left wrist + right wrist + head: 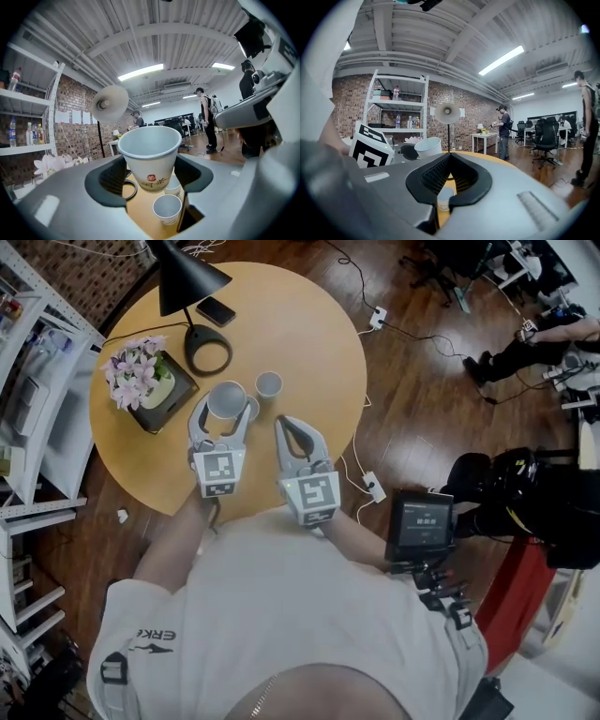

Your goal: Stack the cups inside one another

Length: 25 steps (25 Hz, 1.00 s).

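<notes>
Head view: left tool (223, 424) spread wide and clamped on the large paper cup (226, 399), mouth up, over the near part of the round table (309, 334). Right tool (298, 431) clenched tight with nothing in it, just beside the left tool at its 3 o'clock. First small cup (269, 383) stands at 2 o'clock from the held cup. Second small cup (252, 408) sits at its 4 o'clock, partly hidden by it. Flower pot (141, 376) toward 9 o'clock, lamp (187, 282) toward 11 o'clock.

Left gripper view: both pads press the held cup's lower wall. Cup upright, white, empty, with a red seal and dark print low on its side. Its base hangs clear of the table, with both small cups on the table below, toward 5 o'clock.

Right gripper view: pads meet, nothing between them. One small cup shows on the table through the gap beneath. Held cup at 10 o'clock.
</notes>
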Available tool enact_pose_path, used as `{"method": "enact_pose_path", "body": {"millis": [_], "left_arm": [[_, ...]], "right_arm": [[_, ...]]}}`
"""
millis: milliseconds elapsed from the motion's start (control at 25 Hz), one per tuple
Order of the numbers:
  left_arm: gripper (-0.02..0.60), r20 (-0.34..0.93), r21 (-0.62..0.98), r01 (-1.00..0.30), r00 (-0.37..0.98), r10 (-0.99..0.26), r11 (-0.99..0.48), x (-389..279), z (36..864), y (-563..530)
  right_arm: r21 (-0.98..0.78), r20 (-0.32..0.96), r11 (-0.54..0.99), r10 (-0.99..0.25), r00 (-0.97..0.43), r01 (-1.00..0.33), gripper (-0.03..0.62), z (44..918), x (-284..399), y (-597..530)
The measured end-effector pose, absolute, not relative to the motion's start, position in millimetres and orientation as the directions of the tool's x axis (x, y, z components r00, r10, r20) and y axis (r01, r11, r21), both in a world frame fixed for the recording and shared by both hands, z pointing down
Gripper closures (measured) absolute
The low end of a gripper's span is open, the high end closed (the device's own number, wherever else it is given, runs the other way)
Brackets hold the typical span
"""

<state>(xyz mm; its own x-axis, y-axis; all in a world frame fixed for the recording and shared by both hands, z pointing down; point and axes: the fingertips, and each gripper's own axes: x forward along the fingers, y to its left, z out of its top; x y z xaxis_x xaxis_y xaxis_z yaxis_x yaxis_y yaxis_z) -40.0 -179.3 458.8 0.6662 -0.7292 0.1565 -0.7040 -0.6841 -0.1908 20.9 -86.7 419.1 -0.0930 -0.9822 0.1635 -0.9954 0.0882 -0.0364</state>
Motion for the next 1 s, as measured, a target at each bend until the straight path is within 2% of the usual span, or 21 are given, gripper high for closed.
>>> {"method": "enact_pose_path", "body": {"millis": [400,1000], "left_arm": [[0.262,0.126,-0.212,-0.667,0.706,-0.696,-0.715,-11.8,442.6,-175.2],[0.262,0.218,-0.222,-0.668,0.677,-0.703,-0.711,-3.8,475.2,-176.7]], "right_arm": [[-0.03,0.12,0.023,-0.992,-0.027,-0.999,0.58,405.9,47.8,-76.0],[-0.059,0.149,0.043,-0.987,-0.052,-0.997,0.58,417.2,62.3,-74.1]]}}
